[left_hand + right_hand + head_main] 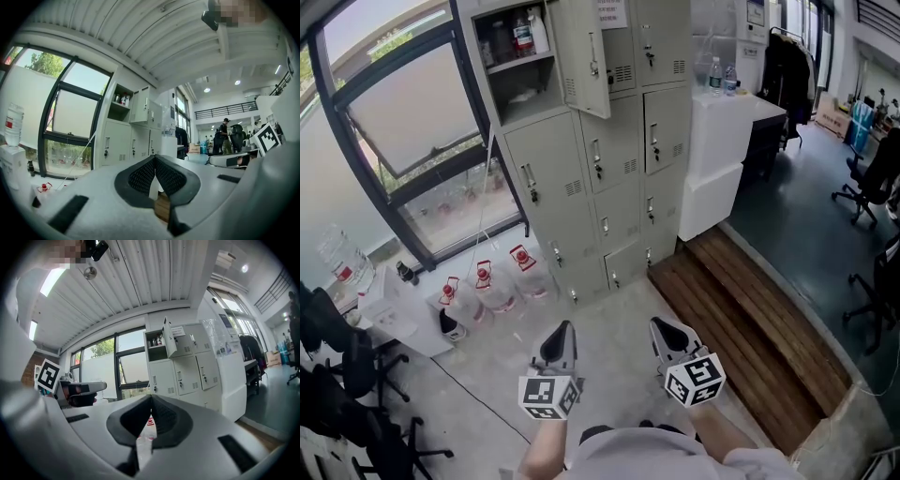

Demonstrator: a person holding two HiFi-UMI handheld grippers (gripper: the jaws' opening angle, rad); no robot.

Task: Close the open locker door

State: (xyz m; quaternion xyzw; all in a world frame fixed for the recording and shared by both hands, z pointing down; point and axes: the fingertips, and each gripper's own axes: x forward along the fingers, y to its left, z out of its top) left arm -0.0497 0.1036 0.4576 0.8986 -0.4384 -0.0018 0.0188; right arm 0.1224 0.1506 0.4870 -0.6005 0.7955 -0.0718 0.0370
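A block of grey lockers stands against the wall ahead. The top-left compartment is open, with bottles on its shelf. Its door swings out to the right of the opening. The same open door appears in the left gripper view and, as the door, in the right gripper view. My left gripper and right gripper are side by side low in the head view, well short of the lockers, pointing at them. Both are shut and empty, their pads meeting at the left gripper's tip and the right gripper's tip.
Water jugs with red caps stand on the floor left of the lockers, under a large window. A white cabinet adjoins the lockers' right side, with a wooden platform before it. Office chairs stand far right; a person stands far off.
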